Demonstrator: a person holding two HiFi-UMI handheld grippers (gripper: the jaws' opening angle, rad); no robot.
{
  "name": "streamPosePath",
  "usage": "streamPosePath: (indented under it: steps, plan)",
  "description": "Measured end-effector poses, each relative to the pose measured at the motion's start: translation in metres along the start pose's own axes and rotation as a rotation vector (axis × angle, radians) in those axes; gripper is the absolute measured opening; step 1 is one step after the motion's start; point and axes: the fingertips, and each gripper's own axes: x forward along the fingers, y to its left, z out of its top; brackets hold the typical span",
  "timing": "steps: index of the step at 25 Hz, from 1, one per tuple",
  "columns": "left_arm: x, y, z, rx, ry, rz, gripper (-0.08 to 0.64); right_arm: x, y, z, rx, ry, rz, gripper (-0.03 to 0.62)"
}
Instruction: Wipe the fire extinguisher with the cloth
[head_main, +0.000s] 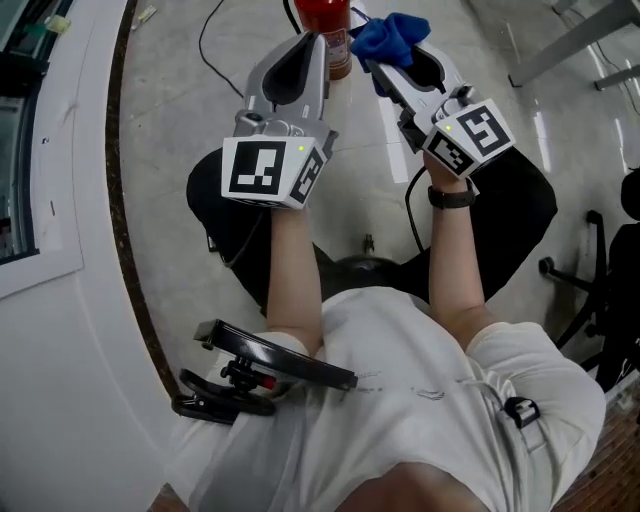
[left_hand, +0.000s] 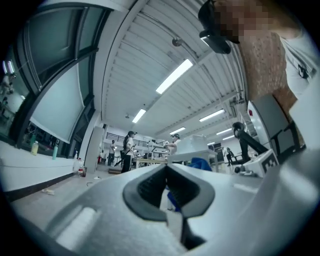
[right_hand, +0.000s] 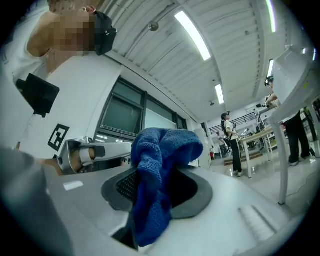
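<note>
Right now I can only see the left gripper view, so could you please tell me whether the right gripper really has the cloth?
Observer: Yes. In the right gripper view the right gripper is closed on the blue cloth, which bunches up above its jaws.
Operator: Thank you. Where is the fire extinguisher?
Observer: In the head view the red fire extinguisher stands on the floor, just past the tip of the left gripper.
Operator: Is the cloth near it?
Observer: It sits close beside the extinguisher's right side. I cannot tell whether they touch.
</note>
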Motion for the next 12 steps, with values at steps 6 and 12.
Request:
streamPosePath:
  steps: [6, 12]
  plan:
    - [-0.089, -0.039, 0.002, -0.045, -0.011, 0.027, -0.002, -0.068, 0.065, 0.002, -0.032, 0.003, -0.103, 0.138]
    - [-0.150, -0.070, 0.023, -0.040, -0.031, 0.040, -0.002, -0.116, 0.117, -0.005, -0.069, 0.069, -0.215, 0.138]
